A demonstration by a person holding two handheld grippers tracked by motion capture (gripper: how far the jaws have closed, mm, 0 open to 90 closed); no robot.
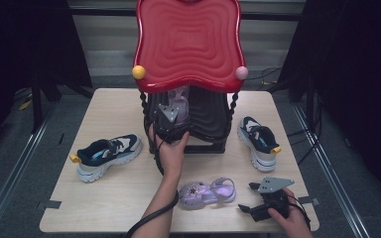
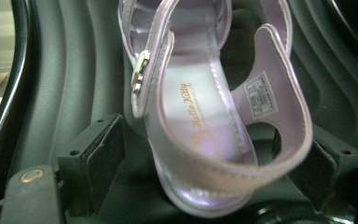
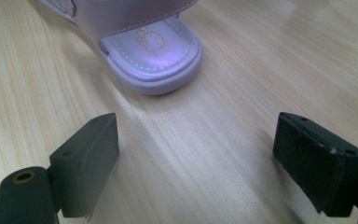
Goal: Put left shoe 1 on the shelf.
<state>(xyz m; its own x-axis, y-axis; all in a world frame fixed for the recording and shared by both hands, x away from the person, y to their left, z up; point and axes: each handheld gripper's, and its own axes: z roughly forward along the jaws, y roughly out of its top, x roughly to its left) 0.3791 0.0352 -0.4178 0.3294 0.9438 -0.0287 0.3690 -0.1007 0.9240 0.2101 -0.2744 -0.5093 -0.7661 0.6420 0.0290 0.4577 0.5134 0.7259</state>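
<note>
My left gripper point(image 1: 171, 126) reaches into the black lower shelf point(image 2: 51, 93) of the red-topped shoe rack point(image 1: 188, 39) at the tabletop's far edge. Its fingers point(image 2: 100, 158) stand apart around the heel of the lilac sandal point(image 2: 200, 126) lying there; I judge it just set down, so that hand should back straight out. My right gripper point(image 1: 263, 203) rests at the near right corner, fingers point(image 3: 91, 154) spread and empty, aimed at the second lilac sandal point(image 1: 206, 192) near the front edge, the next to grasp.
</note>
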